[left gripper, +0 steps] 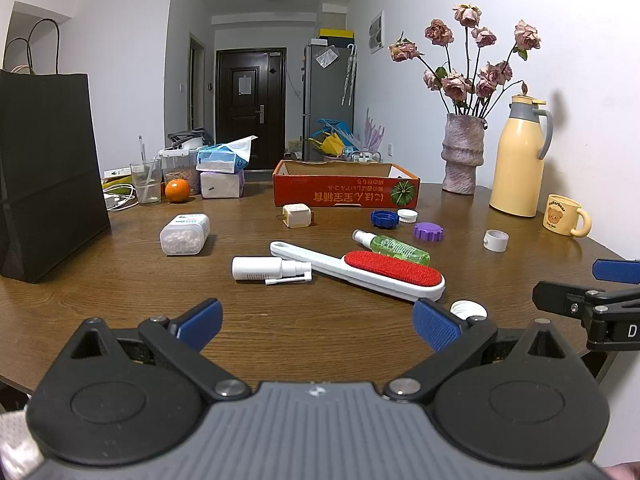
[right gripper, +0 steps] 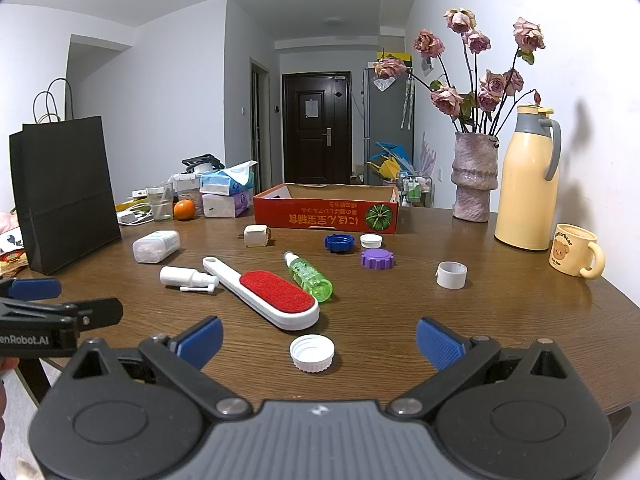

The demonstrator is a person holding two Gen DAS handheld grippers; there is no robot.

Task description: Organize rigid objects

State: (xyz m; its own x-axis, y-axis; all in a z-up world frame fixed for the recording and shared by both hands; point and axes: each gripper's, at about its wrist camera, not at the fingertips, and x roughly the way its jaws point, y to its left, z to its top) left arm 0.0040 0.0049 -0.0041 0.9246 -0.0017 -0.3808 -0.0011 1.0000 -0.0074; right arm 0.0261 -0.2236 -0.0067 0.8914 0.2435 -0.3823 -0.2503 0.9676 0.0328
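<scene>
Left gripper (left gripper: pixel 318 326): jaws spread wide, nothing held, nothing touched; blue pads (left gripper: pixel 202 320) held above bare wooden table (left gripper: pixel 120 280).

Task items seen scattered on table, left to right: pill container (left gripper: pixel 185 234), white spray bottle (left gripper: pixel 269 269) lying flat, plug adapter (left gripper: pixel 297 215), lint brush (left gripper: pixel 372 274) lying diagonally just beside green spray bottle (left gripper: pixel 394 245), blue cap (left gripper: pixel 384 218), purple cap (left gripper: pixel 429 231), white ring (left gripper: pixel 496 240).

Orange cardboard box (left gripper: pixel 346 190) placed behind them.

Right gripper (right gripper: pixel 319 346): jaws likewise fully released, empty; white cap (right gripper: pixel 312 353) seen on table between the fingers, untouched.
</scene>
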